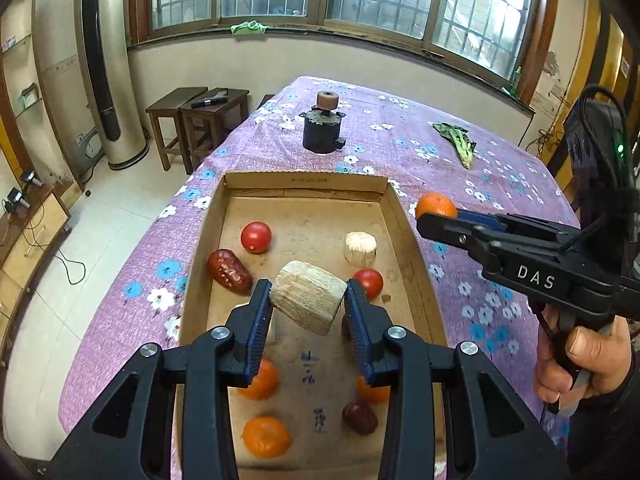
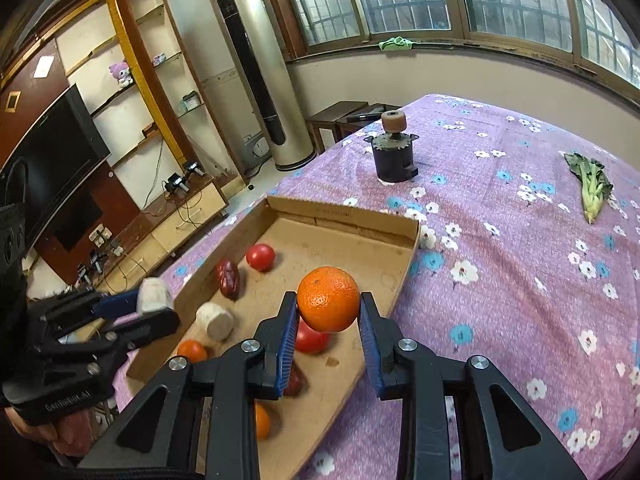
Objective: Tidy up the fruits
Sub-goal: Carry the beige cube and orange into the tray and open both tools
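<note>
Right wrist view: right gripper (image 2: 329,309) pinching orange (image 2: 328,298) above cardboard tray (image 2: 406,276) right edge; left gripper (image 1: 308,300) clamps pale chunk (image 1: 307,297) over tray centre.

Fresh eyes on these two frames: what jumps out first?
Both grippers are loaded above the cardboard box: the left gripper clamps a pale cut chunk, the right gripper an orange. Red tomatoes, dates and more oranges lie in the box, on a purple floral tablecloth.
</note>
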`<state>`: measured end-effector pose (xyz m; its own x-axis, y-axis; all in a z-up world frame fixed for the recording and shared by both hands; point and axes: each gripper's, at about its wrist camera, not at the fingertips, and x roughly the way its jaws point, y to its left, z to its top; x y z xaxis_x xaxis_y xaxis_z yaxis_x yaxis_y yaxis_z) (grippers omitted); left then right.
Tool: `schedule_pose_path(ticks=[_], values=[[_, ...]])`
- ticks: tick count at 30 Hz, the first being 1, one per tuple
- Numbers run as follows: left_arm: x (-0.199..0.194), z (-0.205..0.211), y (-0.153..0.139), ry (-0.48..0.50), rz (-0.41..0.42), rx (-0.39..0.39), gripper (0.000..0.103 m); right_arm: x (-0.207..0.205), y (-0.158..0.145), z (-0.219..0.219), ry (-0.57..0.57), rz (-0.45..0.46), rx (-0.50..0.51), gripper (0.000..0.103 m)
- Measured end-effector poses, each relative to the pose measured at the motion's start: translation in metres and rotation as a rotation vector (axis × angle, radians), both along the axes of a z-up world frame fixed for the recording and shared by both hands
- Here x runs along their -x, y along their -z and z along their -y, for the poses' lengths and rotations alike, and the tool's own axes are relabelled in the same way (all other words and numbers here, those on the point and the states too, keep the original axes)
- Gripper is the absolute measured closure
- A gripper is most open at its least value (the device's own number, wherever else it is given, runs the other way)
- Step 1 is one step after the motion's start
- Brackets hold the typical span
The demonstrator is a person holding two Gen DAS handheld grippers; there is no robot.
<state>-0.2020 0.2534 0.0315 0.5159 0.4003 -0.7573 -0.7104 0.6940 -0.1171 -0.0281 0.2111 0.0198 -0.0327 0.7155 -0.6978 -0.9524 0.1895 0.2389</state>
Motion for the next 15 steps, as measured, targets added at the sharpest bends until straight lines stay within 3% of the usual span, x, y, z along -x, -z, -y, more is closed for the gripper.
schedule_pose_path(ticks=[9, 15], values=[[-0.024, -0.028, 0.008, -0.038, -0.011, 0.029, 0.068, -0.012, -0.001, -0.037, 0.020, -0.019, 0.013, 0.073], [-0.039, -0.047, 0.025, -0.077, -0.047, 0.053, 0.068, -0.017, 0.020, -0.062, 0.037, -0.001, 0.087, 0.073]])
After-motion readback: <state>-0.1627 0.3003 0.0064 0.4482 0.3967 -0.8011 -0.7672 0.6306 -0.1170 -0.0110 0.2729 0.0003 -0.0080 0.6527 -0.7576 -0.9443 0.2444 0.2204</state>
